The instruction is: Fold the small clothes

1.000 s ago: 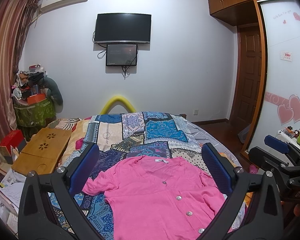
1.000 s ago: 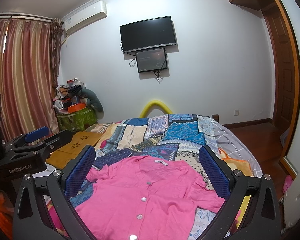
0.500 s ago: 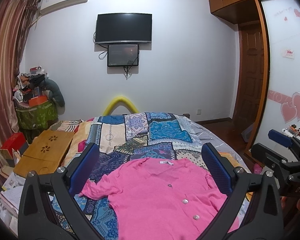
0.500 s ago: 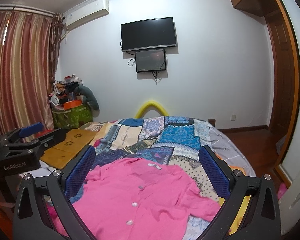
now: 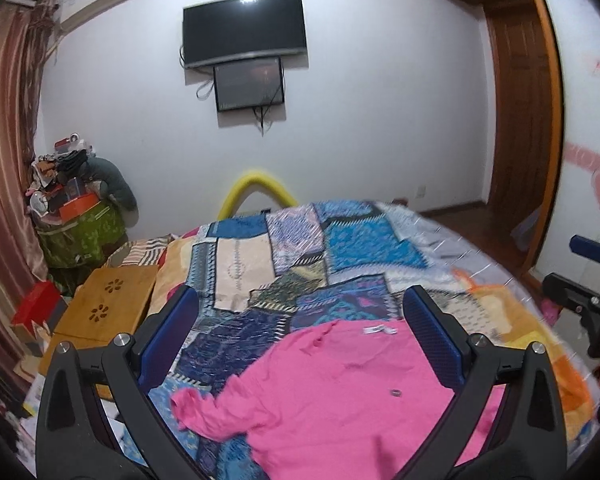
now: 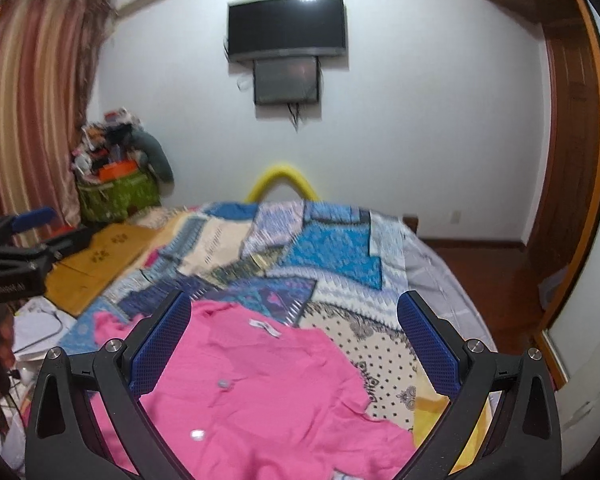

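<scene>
A pink buttoned shirt (image 5: 340, 392) lies spread flat, front up, on a patchwork bedspread (image 5: 300, 256). It also shows in the right wrist view (image 6: 268, 392). My left gripper (image 5: 300, 336) is open and empty, held above the shirt's left side, near its left sleeve (image 5: 196, 404). My right gripper (image 6: 292, 340) is open and empty, above the shirt's collar and right shoulder. The left gripper's body shows at the left edge of the right wrist view (image 6: 16, 264). The right gripper's body shows at the right edge of the left wrist view (image 5: 588, 292).
A low wooden table (image 5: 104, 308) stands left of the bed. A green basket piled with things (image 5: 80, 232) stands in the left corner by the curtain (image 5: 4, 184). A yellow foam arch (image 5: 256, 192) rises behind the bed. A TV (image 5: 244, 32) hangs on the far wall.
Both grippers have moved down and closer to the bed. The left has swung left and the right has swung right, so the shirt sits off-centre in each view. Both stay open.
</scene>
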A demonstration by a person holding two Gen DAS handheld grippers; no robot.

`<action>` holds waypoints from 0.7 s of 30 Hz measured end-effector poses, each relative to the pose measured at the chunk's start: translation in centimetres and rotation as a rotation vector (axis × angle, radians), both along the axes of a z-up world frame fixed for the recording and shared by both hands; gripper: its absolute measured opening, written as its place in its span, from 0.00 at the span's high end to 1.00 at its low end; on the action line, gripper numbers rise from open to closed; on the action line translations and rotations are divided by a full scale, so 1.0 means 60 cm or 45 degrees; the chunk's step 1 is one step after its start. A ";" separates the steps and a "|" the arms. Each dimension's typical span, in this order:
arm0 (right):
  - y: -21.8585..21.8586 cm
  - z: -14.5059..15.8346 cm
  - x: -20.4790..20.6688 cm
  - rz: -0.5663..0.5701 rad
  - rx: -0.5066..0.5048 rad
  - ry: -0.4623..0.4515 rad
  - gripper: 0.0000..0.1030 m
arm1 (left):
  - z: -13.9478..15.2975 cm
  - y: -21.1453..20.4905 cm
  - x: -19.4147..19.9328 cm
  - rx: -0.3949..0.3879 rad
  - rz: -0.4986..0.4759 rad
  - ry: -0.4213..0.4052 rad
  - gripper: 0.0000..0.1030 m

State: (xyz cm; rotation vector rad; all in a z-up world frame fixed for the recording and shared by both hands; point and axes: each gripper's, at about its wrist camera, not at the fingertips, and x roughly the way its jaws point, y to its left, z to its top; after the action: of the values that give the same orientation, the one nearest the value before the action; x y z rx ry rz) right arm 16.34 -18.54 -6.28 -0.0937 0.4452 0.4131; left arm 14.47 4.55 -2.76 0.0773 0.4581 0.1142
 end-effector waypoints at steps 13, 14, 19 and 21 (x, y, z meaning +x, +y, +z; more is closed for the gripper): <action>-0.036 -0.109 0.197 0.057 -0.060 0.403 0.01 | -0.169 0.095 0.249 -0.149 -0.067 0.509 0.00; -0.038 -0.124 0.214 0.071 -0.073 0.442 0.03 | -0.190 0.104 0.267 -0.164 -0.059 0.560 0.00; -0.046 -0.193 0.263 0.108 -0.109 0.636 0.11 | -0.281 0.143 0.319 -0.184 -0.030 0.741 0.00; -0.047 -0.222 0.280 0.123 -0.114 0.708 0.16 | -0.316 0.158 0.330 -0.224 -0.035 0.801 0.04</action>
State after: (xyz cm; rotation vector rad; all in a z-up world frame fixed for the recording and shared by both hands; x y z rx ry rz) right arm 33.12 -21.36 -19.57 -0.0867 1.0105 0.5145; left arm 34.27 14.06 -21.73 -0.0570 1.0923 0.0187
